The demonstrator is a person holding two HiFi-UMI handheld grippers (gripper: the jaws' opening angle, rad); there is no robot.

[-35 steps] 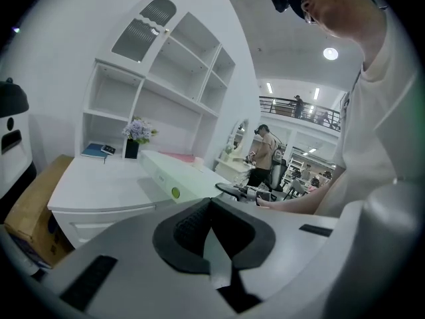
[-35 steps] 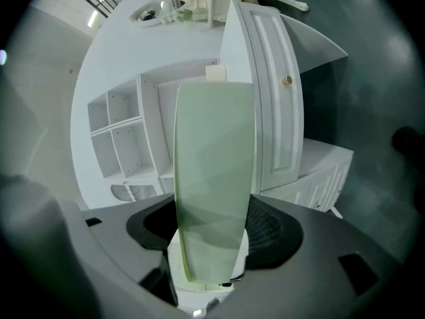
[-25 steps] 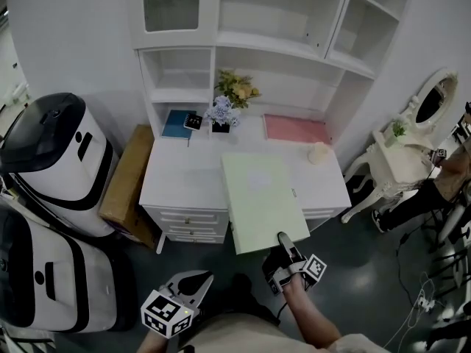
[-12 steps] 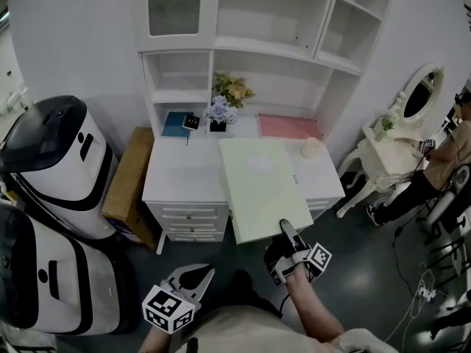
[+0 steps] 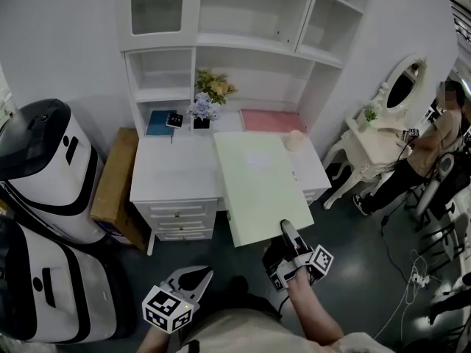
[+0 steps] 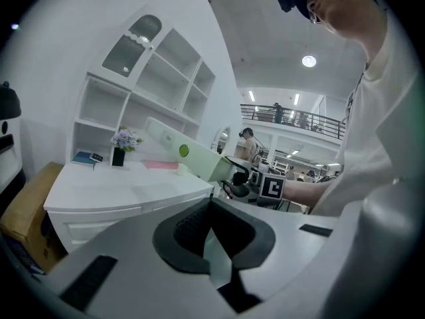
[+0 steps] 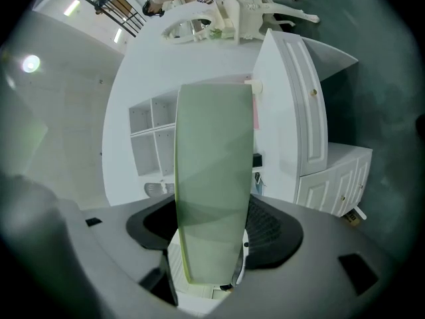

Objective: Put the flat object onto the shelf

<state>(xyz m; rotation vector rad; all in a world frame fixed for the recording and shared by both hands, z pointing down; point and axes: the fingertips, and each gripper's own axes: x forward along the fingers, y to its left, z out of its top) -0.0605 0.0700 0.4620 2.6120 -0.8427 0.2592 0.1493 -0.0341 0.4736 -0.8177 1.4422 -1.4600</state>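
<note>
The flat object [image 5: 257,186] is a pale green board, held in the air over the front right part of the white desk [image 5: 176,171]. My right gripper [image 5: 285,230] is shut on its near edge. In the right gripper view the board [image 7: 212,171] stands on edge between the dark pads [image 7: 272,228] and points at the white shelf unit [image 7: 149,138]. The shelf unit [image 5: 243,50] rises behind the desk with open compartments. My left gripper [image 5: 199,276] hangs low in front of me, shut and holding nothing; its view shows the board [image 6: 179,153] to the right.
On the desk lie a pink sheet [image 5: 268,120], a blue book [image 5: 158,122] and a flower vase [image 5: 200,109]. A cardboard box [image 5: 110,182] and black-and-white machines [image 5: 44,160] stand at the left. A vanity table [image 5: 368,134] and a person [image 5: 434,138] are at the right.
The desk and shelf have slid left in the head view, and a person has come into view at the right. The board stays in the right gripper, held in much the same way.
</note>
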